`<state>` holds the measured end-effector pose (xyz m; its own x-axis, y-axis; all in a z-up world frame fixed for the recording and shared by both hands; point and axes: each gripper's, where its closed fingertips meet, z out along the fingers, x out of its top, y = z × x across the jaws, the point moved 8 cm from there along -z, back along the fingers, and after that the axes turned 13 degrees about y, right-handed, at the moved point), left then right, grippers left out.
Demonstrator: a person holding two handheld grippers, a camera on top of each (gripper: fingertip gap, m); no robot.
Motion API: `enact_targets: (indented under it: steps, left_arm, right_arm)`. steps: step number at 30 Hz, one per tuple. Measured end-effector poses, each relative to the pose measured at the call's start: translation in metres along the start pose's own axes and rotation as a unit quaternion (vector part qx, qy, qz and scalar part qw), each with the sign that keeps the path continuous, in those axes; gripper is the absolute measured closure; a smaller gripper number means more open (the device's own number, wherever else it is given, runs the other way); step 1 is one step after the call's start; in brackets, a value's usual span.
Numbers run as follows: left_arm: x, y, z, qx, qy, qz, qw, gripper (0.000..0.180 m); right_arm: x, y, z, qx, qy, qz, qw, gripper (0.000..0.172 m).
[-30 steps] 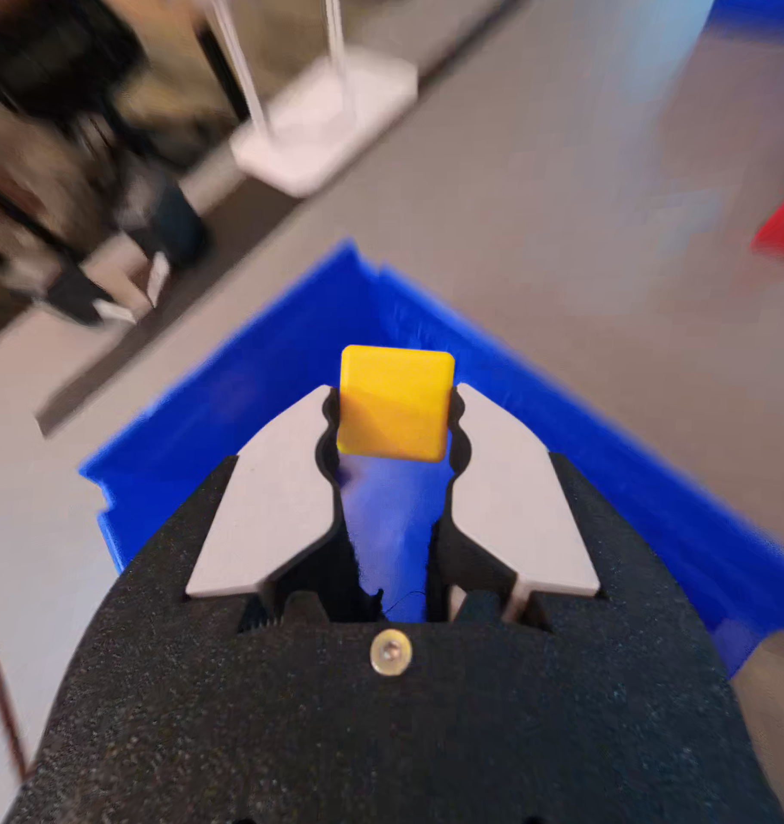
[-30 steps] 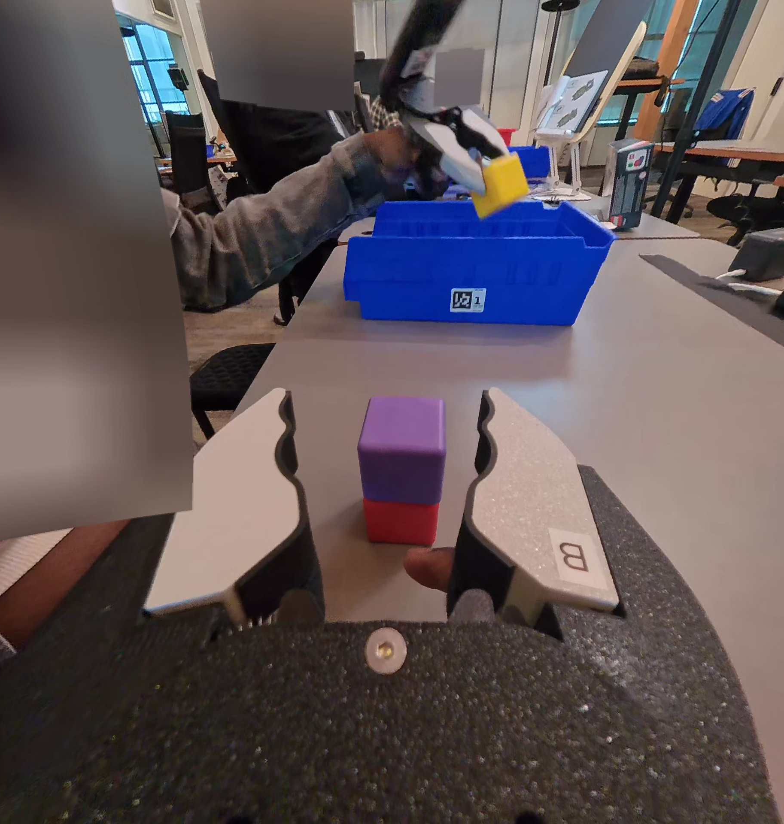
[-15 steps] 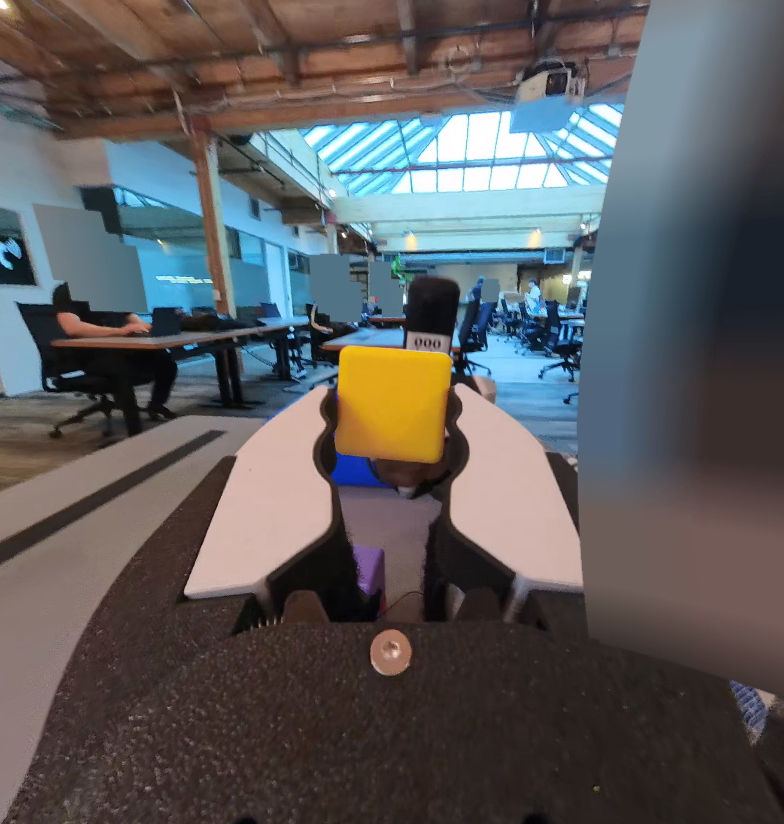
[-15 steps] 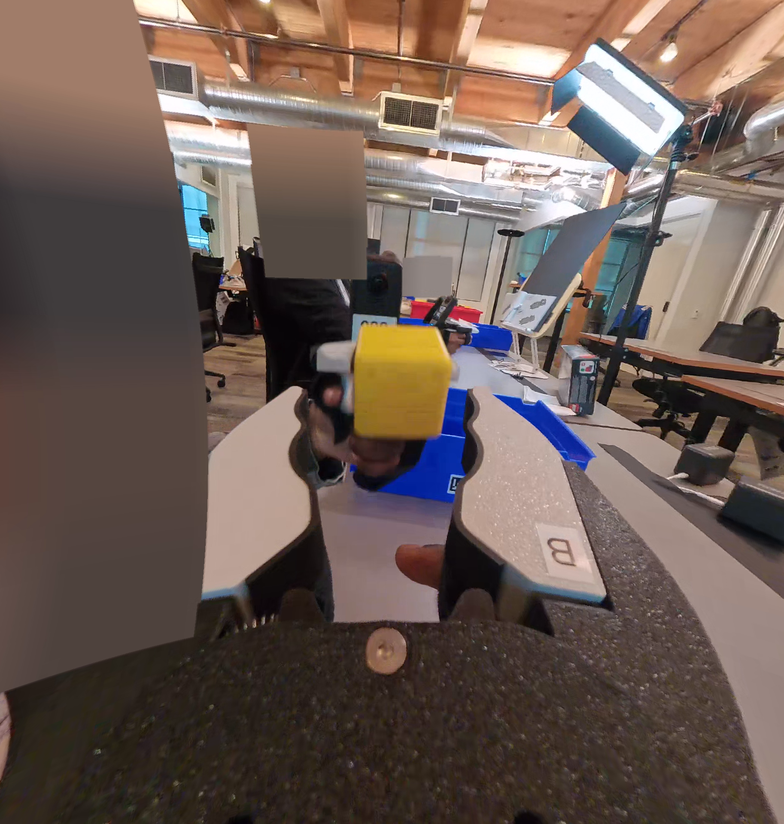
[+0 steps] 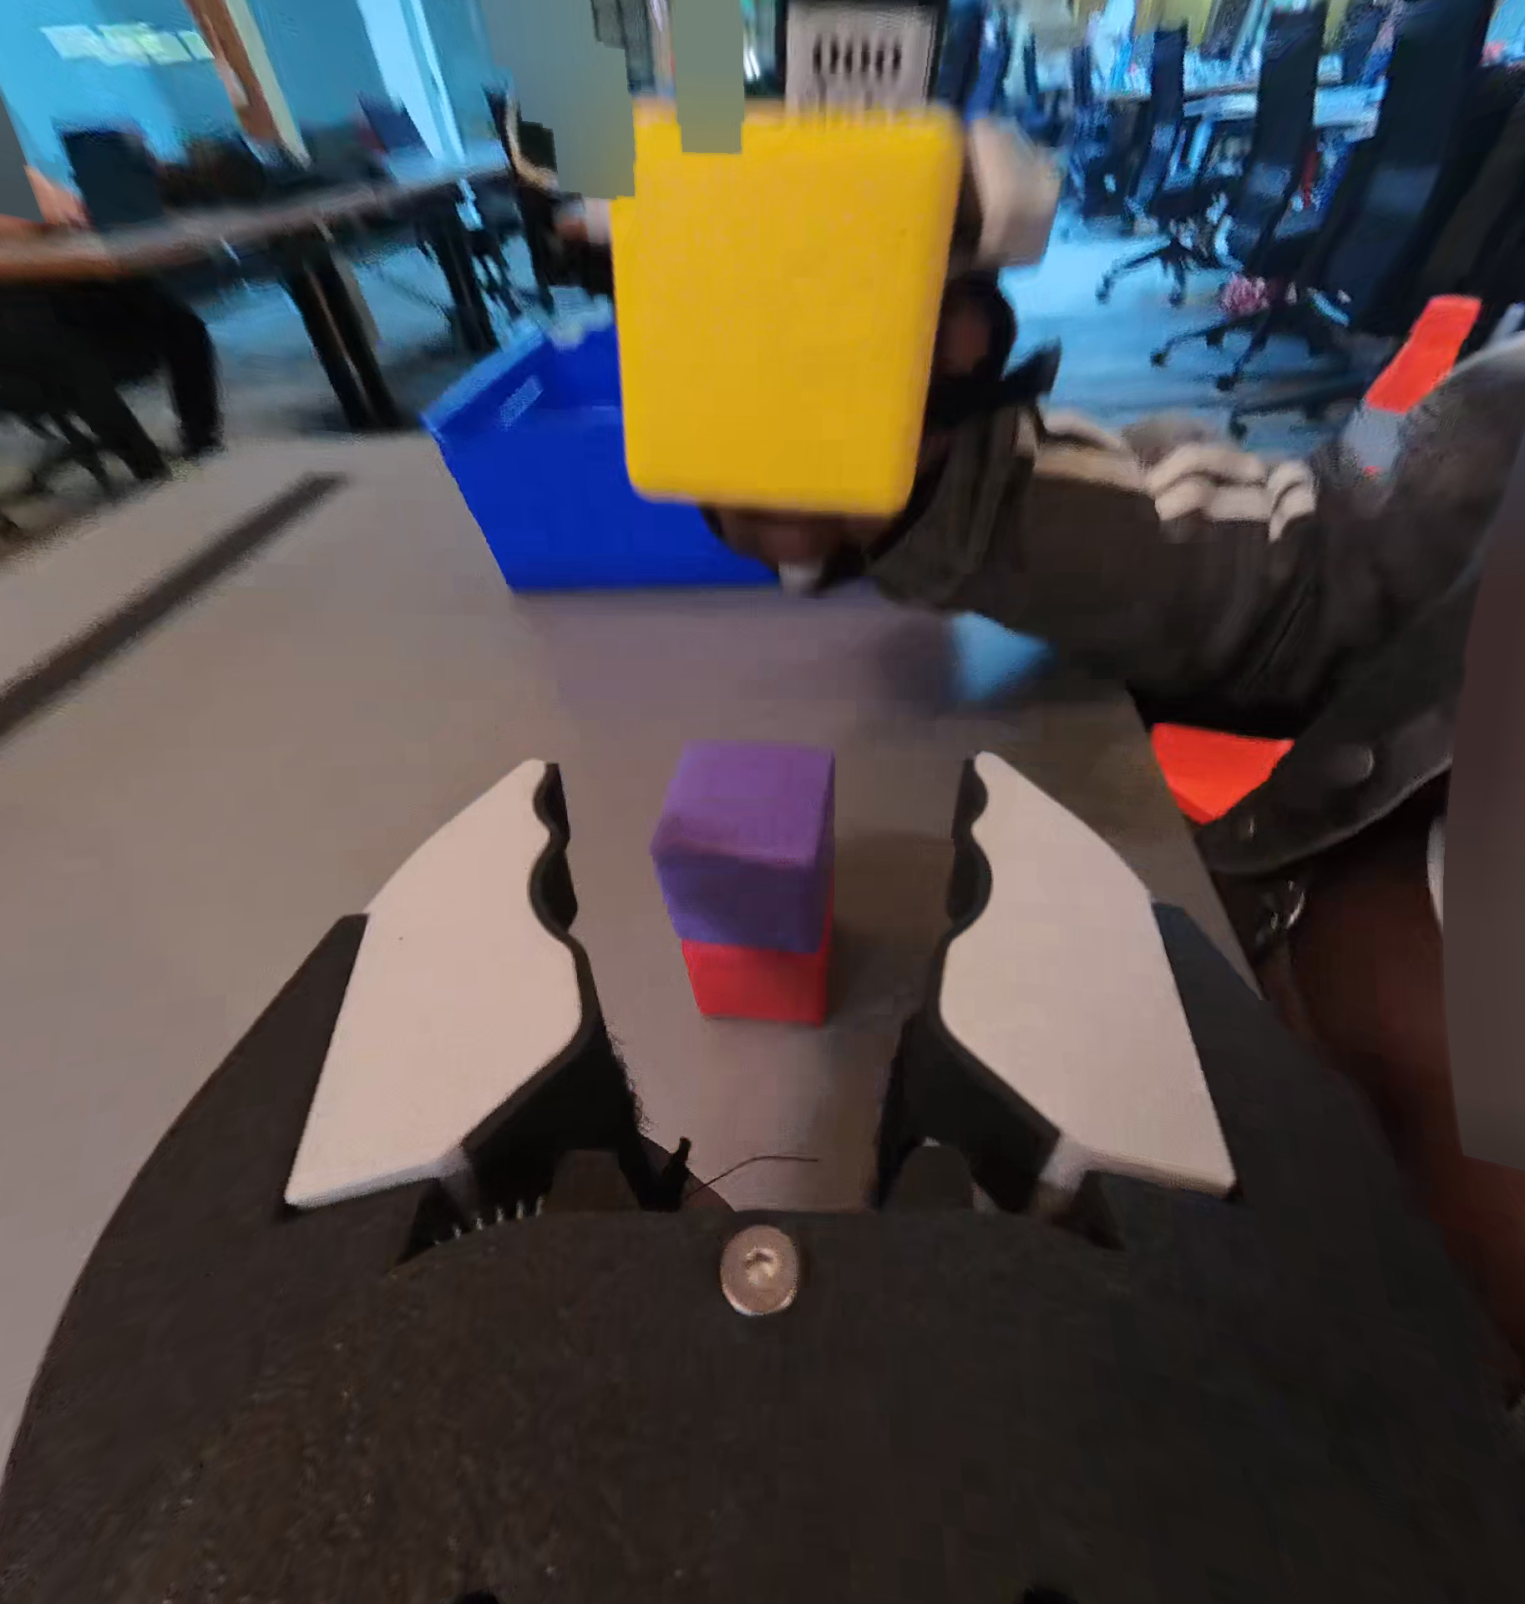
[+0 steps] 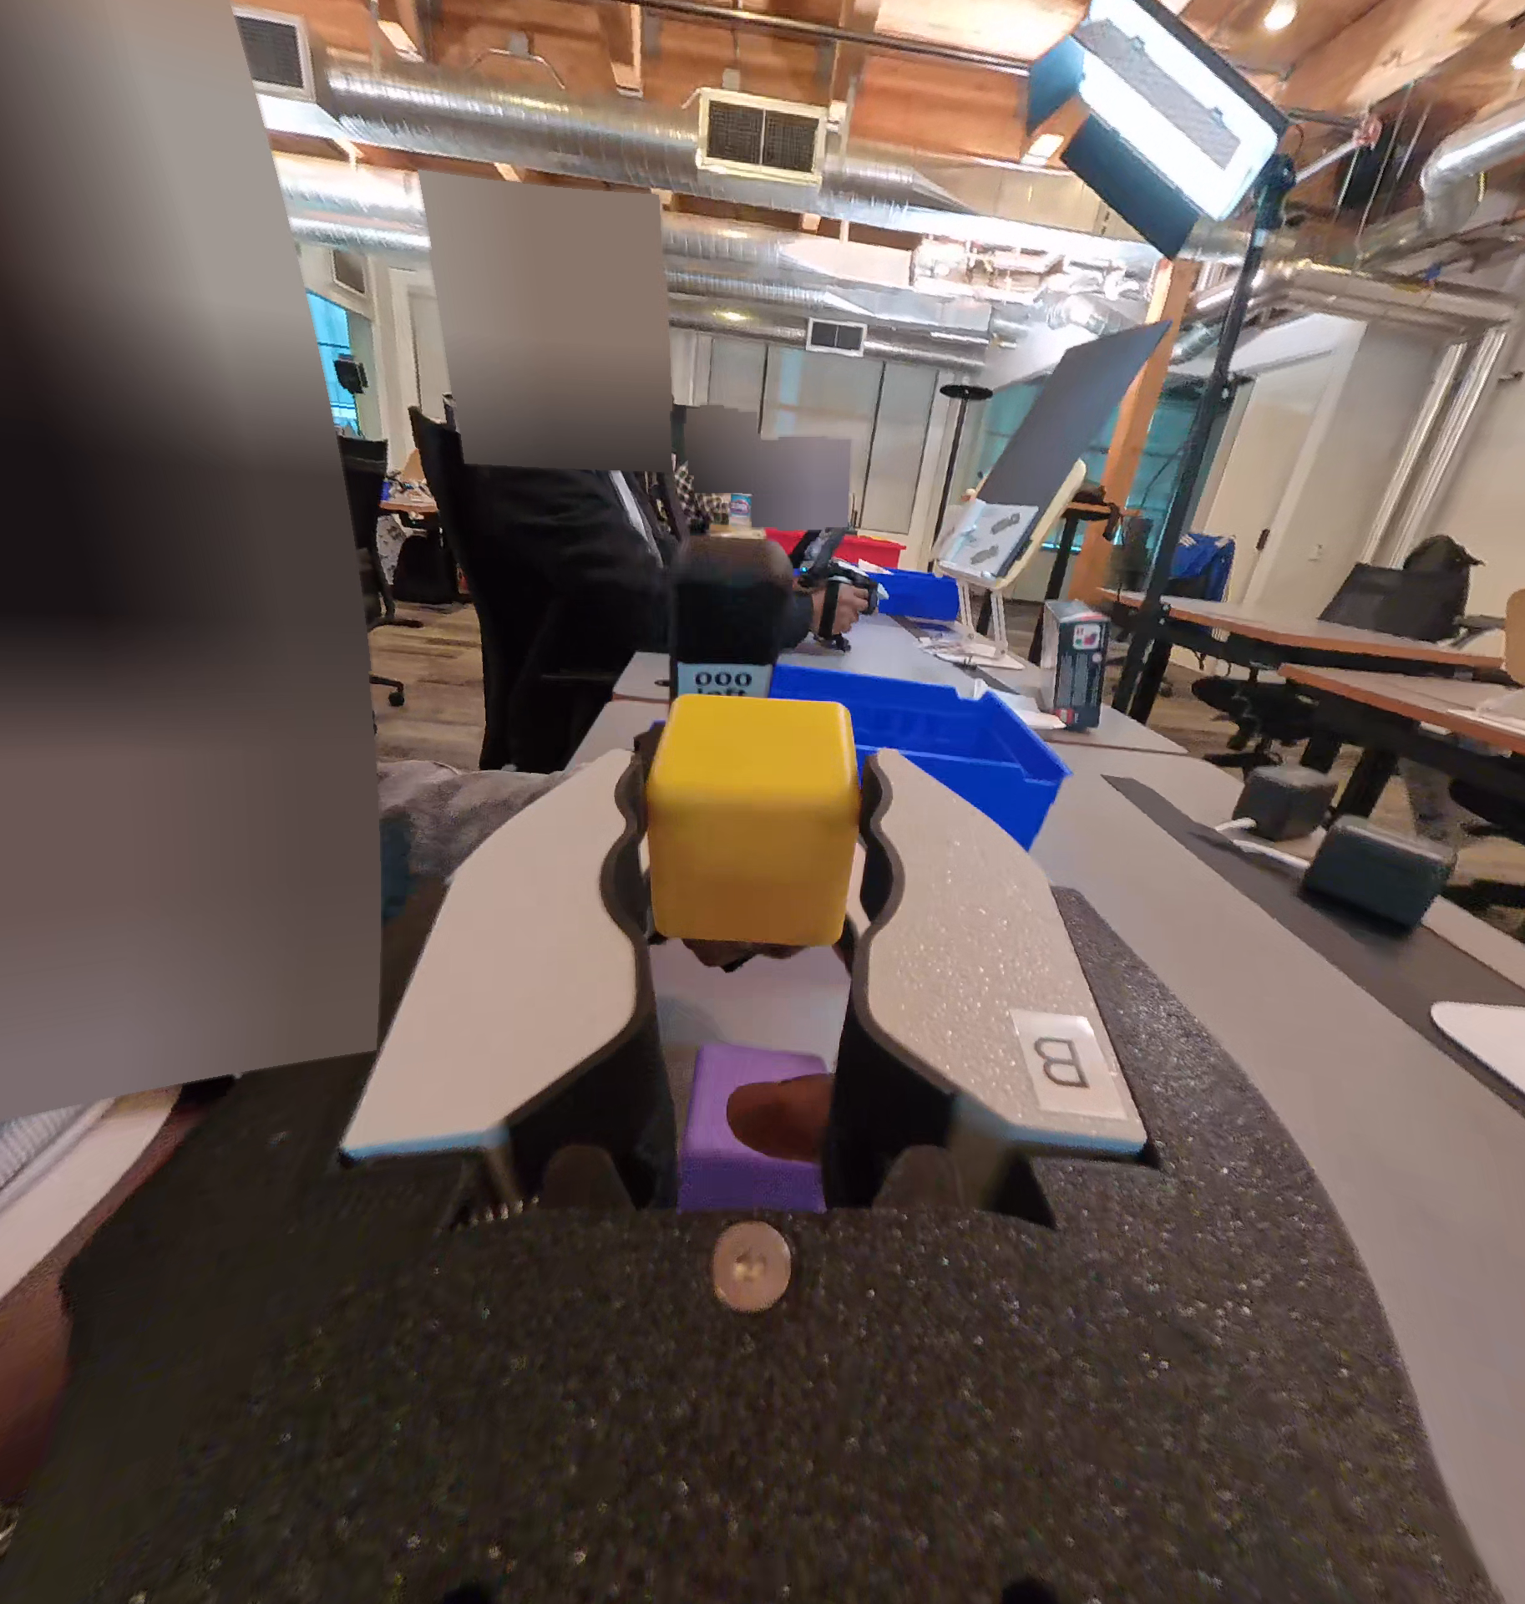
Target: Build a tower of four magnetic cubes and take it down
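Yellow magnetic cube (image 6: 752,816), upright and square-on, pinched in right claw (image 6: 752,833); left claw (image 5: 759,833) spread wide, flanking the vertical purple cube (image 5: 746,846) on red cube (image 5: 755,976), untouched, on the worktop (image 5: 308,781).

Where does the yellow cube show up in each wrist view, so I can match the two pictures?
Left wrist view: yellow cube upper centre, blurred, up above the purple cube.
Right wrist view: yellow cube centre, between this gripper's fingers, above the purple cube.
Shared landmark: the blue bin behind the yellow cube in both.
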<state>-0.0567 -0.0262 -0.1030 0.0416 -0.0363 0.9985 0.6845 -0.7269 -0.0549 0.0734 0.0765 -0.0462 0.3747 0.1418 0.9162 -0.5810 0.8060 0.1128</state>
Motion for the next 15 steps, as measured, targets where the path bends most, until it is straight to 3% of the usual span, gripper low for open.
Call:
enact_targets:
  steps: [1,5,7,15]
  left_arm:
    - [-0.011,-0.002,0.005,-0.008,-0.017,-0.014,1.000,0.094]
    - [-0.035,-0.003,0.020,-0.009,-0.067,-0.010,0.998,0.105]
    - [-0.042,-0.004,0.021,0.005,-0.084,0.011,0.996,0.130]
    - [-0.043,-0.004,0.020,0.003,-0.078,0.005,0.997,0.130]
  right_arm:
    - [-0.003,0.001,-0.004,-0.002,-0.003,0.003,1.000,0.124]
    - [-0.015,0.005,-0.013,-0.007,-0.017,0.014,1.000,0.124]
    - [-0.022,0.006,-0.014,-0.011,-0.033,0.014,0.999,0.124]
    - [-0.045,0.004,-0.012,-0.008,-0.086,0.010,0.996,0.124]
